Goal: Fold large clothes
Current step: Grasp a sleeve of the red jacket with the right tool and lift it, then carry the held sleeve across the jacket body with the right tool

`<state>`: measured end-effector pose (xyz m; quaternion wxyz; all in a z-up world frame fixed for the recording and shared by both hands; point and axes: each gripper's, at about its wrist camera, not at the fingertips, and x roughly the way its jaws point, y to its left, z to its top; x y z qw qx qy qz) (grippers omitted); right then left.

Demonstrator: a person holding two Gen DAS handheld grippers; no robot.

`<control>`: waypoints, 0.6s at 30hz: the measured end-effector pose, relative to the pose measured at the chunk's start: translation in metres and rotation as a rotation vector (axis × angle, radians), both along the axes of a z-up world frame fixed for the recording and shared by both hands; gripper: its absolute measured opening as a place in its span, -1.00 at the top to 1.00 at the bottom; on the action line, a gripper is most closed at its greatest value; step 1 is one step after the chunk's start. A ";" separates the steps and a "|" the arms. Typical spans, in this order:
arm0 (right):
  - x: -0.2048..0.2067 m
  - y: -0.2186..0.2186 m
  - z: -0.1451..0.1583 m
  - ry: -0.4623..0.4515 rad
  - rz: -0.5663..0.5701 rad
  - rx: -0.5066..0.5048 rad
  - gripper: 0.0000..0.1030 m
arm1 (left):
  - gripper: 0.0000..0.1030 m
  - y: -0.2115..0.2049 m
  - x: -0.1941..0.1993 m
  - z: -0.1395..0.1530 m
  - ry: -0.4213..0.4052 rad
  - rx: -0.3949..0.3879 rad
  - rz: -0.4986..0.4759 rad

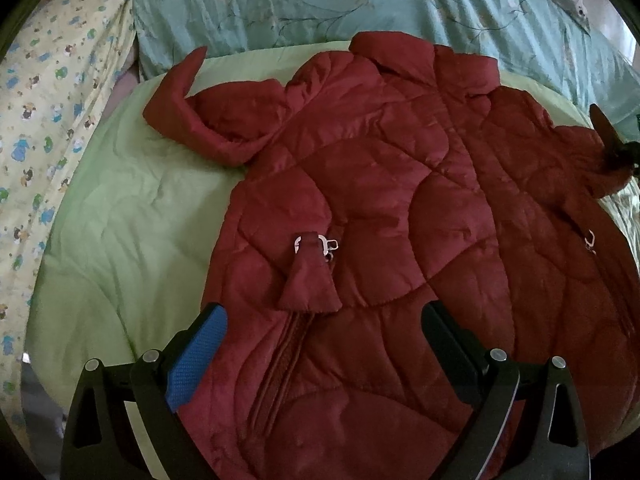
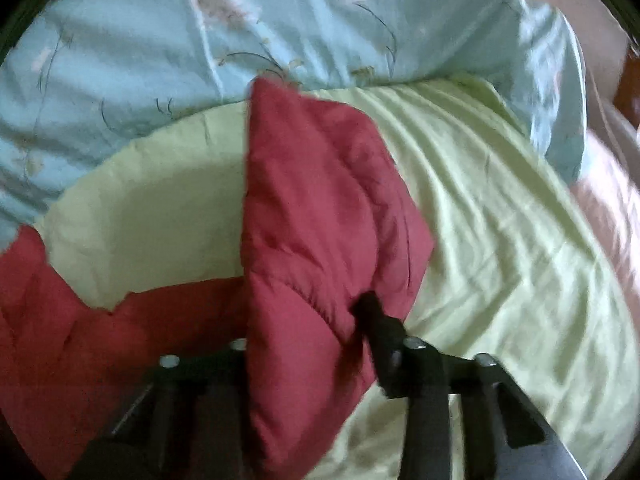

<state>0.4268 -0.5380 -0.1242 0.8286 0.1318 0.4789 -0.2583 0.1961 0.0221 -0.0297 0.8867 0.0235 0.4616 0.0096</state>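
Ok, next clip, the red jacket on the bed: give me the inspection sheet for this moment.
Surface: light green sheet, wrinkled, carries the garment.
Job's things: red quilted jacket spread front up; its left sleeve lies bent on the sheet; the other sleeve is lifted off it.
Clutter: nothing seen.
Grippers: left gripper open above the jacket's lower part, holding nothing; right gripper shut on the lifted sleeve.
Cables: nothing seen.
Surroundings: teal floral quilt behind the jacket, yellow cartoon-print bedding at the left.

Quilted, faintly shiny cloth jacket (image 1: 360, 208); matt creased cotton sheet (image 1: 132, 220).
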 end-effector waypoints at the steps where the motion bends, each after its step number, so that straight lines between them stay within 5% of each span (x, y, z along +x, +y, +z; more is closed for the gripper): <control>1: -0.007 0.004 0.004 -0.028 0.000 0.007 0.59 | -0.92 0.000 0.001 -0.002 0.004 -0.001 0.001; 10: -0.038 0.091 0.059 -0.185 0.214 0.086 0.71 | -0.92 0.001 0.010 -0.010 0.029 -0.058 -0.012; 18: -0.018 0.230 0.075 -0.245 0.496 0.212 0.72 | -0.92 0.012 0.015 -0.009 0.034 -0.139 -0.014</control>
